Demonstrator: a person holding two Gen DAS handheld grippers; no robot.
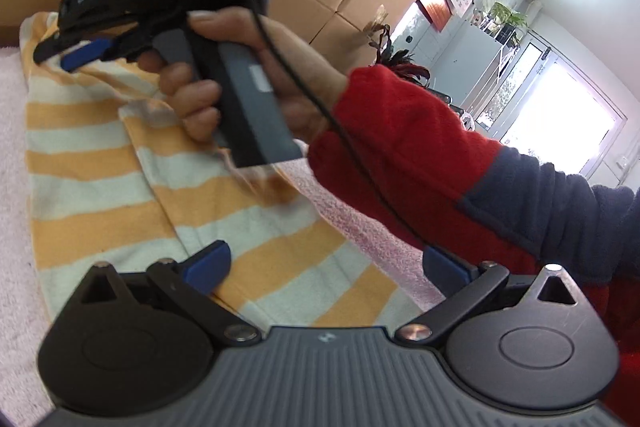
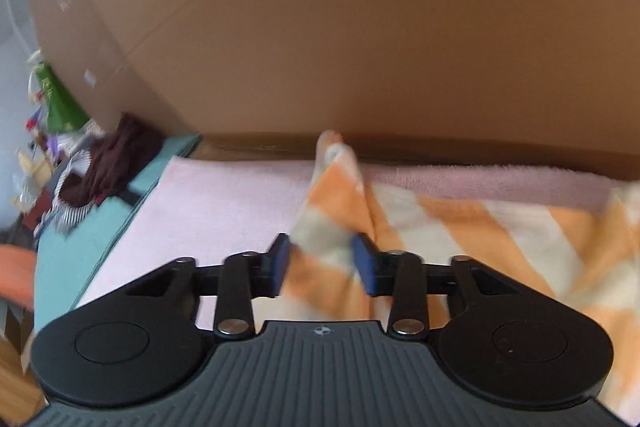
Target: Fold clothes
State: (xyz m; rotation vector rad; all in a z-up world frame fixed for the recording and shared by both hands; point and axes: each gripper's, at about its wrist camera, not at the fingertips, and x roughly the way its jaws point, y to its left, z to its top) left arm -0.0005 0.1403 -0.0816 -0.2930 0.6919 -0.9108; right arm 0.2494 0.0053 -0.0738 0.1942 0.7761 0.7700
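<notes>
Blue pads of the right gripper [image 2: 323,263] pinch a bunched fold of the orange-and-white striped garment [image 1: 100,163] lying on the pink towel [image 2: 224,195], while the left gripper [image 1: 326,261] gapes empty above its near edge; so shallow a pinch could slip, dropping the fold.

Red sleeve [image 1: 400,147] (navy upper part), black-and-blue grippers.
</notes>
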